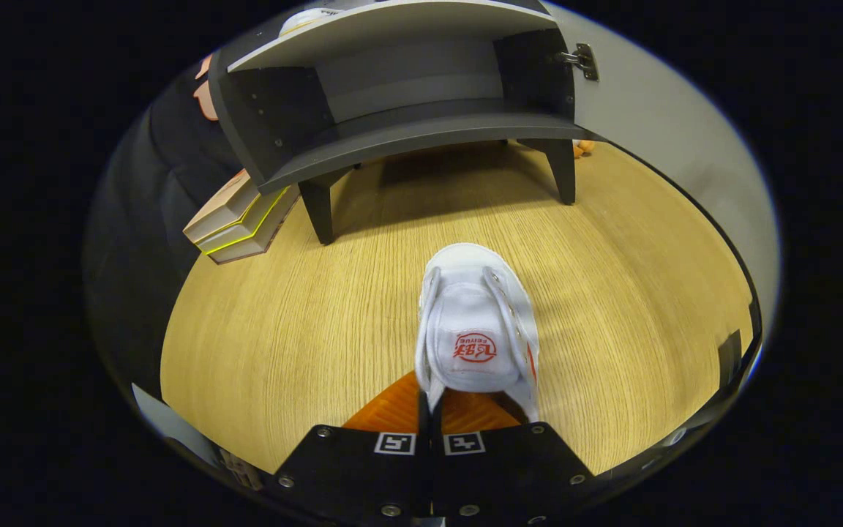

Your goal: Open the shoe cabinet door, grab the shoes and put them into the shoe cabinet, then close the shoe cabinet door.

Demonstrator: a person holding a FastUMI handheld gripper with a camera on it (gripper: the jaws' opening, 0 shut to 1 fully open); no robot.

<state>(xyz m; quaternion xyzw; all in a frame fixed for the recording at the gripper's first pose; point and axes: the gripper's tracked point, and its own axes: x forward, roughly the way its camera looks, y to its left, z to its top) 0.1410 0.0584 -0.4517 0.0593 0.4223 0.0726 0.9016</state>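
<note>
Gripper view: white shoe [477, 322] being held before the open shoe cabinet [407, 110].
Jaws are clamping together on its soft, light heel rim.

The gripper [430, 410] is closing its fingers on the near edge of a shoe [476, 322], which is pointing away toward the cabinet [399, 110]. The cabinet is standing beyond the shoe on the table [612, 278], its door [656, 117] hanging open to the right. Books [238, 219] are lying stacked just left of the cabinet's front leg.
</note>
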